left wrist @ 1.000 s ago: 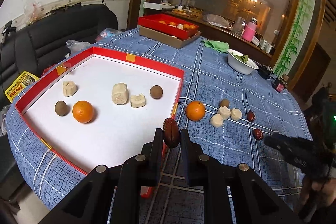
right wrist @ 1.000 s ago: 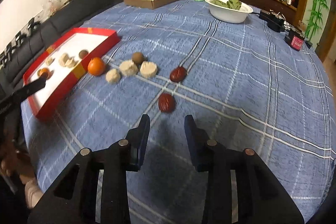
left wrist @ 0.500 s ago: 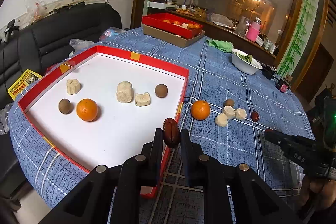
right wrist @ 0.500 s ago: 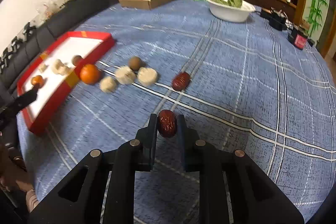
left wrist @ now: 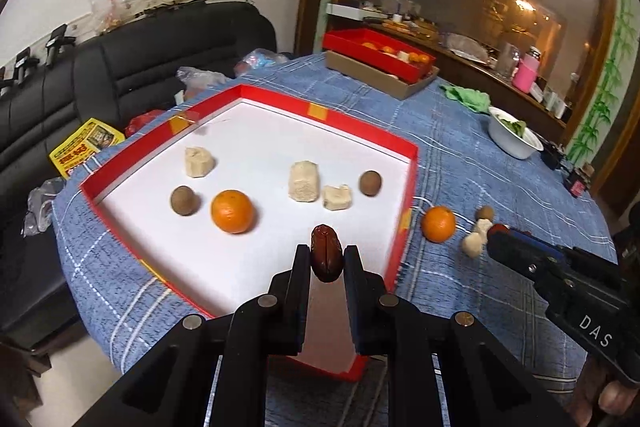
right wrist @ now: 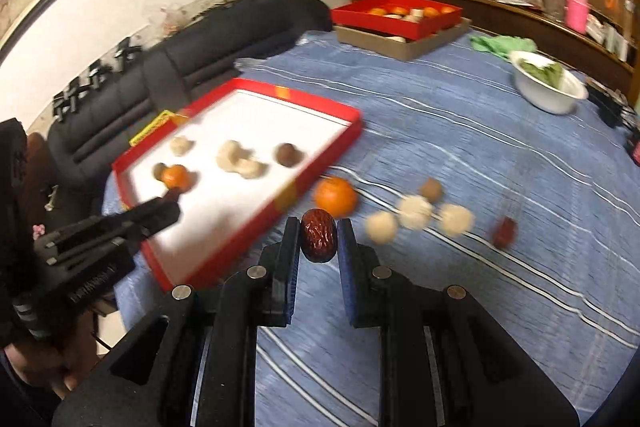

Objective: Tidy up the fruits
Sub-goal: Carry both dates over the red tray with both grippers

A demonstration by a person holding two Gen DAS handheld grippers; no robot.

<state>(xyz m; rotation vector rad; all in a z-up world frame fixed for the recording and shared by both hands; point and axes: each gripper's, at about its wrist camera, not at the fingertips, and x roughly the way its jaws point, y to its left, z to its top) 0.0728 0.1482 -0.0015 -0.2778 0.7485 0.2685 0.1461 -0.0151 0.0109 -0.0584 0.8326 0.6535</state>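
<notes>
Dates sit in both your grips. Your left hand-held gripper (left wrist: pixel 326 259) is clamped on a dark red date (left wrist: pixel 326 251), held above the near edge of the red tray (left wrist: pixel 410 163), whose white floor carries an orange (left wrist: pixel 232 211), two brown round fruits and three pale chunks. On the blue bench (right wrist: pixel 460 131) just right of the tray lie a second orange (right wrist: pixel 335 196) and pale pieces (right wrist: pixel 414 212). Your right hand-held gripper (right wrist: pixel 318 239) is clamped on another date (right wrist: pixel 318 239), above the cloth near that orange.
</notes>
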